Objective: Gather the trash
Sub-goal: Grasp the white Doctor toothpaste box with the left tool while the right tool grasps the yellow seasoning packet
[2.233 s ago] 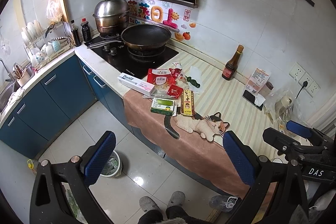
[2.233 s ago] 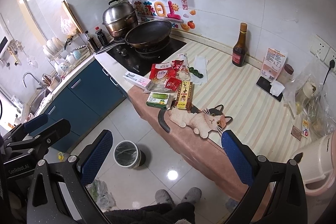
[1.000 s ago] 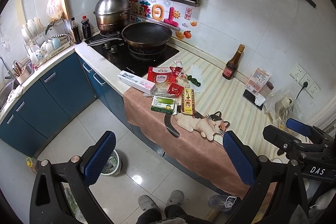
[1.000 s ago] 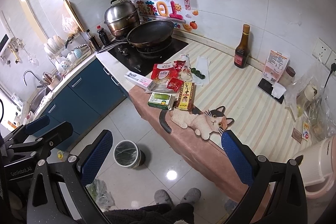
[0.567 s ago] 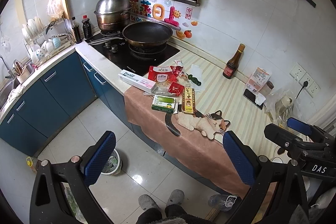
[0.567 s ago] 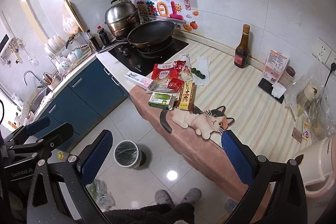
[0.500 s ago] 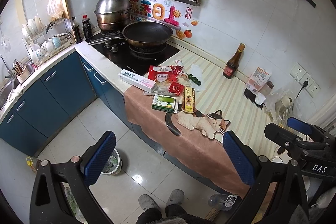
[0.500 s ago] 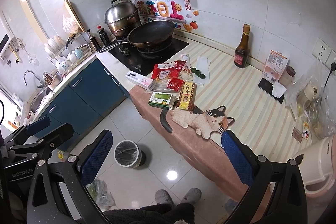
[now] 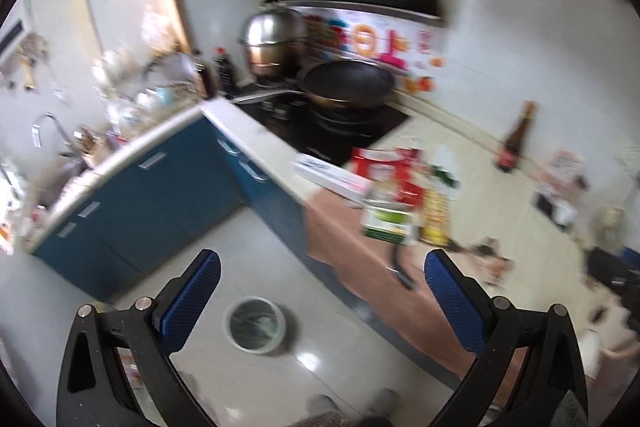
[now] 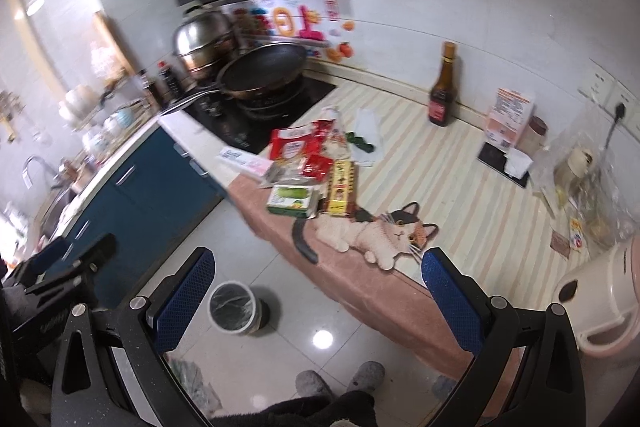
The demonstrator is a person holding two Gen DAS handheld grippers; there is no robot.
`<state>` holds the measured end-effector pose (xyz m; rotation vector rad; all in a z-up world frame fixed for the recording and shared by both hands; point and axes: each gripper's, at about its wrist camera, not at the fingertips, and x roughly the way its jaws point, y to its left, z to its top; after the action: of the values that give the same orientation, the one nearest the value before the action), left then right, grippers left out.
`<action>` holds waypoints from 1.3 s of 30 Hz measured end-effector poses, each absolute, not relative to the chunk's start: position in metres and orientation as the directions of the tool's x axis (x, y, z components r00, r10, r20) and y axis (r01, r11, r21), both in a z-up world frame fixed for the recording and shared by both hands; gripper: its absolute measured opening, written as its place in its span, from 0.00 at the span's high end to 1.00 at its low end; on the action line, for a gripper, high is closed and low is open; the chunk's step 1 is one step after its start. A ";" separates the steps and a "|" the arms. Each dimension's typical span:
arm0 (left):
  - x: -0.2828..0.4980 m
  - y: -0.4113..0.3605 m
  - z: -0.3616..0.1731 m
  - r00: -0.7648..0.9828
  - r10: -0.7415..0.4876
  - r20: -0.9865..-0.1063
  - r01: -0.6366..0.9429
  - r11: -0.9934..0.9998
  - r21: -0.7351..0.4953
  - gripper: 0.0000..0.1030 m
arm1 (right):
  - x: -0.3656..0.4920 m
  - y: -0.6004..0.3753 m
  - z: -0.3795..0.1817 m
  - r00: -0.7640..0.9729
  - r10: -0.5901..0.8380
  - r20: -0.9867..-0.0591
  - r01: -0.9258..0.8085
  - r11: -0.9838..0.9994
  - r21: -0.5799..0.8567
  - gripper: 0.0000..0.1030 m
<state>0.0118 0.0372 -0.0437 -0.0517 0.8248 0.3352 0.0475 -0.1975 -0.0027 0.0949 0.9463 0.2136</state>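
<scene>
— Both claws, what are they doing?

— Left claw (image 9: 322, 291) is spread wide with nothing between its blue pads (image 9: 190, 301). Right claw (image 10: 318, 287) is the same: wide apart, empty. Each hangs over the floor, off the bench (image 10: 452, 171).

— Where is the trash, seen from them?

— Up ahead on the bench, well apart from both claws. In the right wrist view a cluster of wrappers and boxes lies at the bench's near corner beside the hob: a green box (image 10: 291, 201) nearest the edge, a yellow-and-red box (image 10: 340, 189) just to its right, red packets (image 10: 294, 143) behind them, and a long white-and-pink box (image 10: 242, 159) to the left. All of it sits above and between the claw's fingers in the picture.

— And the left wrist view?

— Blurred. The green box (image 9: 387, 223) and the red packets (image 9: 380, 165) show up ahead and to the right, nearer the right finger than the left.

— A bin?

— Yes, a small round bin (image 10: 234, 309) stands on the floor below the bench edge, just beside the right claw's left finger in the picture. From the left wrist the bin (image 9: 255, 324) lies between the fingers, closer to the left one.
</scene>
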 end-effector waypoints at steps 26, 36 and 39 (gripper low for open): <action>0.336 0.157 -0.285 0.060 0.034 -0.998 -0.566 0.825 -0.006 0.01 | 0.390 -0.118 -0.333 0.127 0.033 -0.991 -0.024 0.999 0.030 0.36; 0.387 0.172 -0.332 0.022 -0.150 -0.988 -0.699 0.704 -0.123 0.01 | 0.399 -0.121 -0.366 0.102 0.019 -0.995 -0.056 0.998 0.013 0.42; 0.400 0.171 -0.341 0.008 -0.163 -0.987 -0.719 0.685 -0.119 0.11 | 0.406 -0.124 -0.368 0.097 0.017 -0.995 -0.056 0.998 0.011 0.42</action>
<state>0.4003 0.1706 -0.3409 -0.7552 1.5323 0.5068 0.4065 -0.1242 -0.3678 -0.0322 1.4729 0.0538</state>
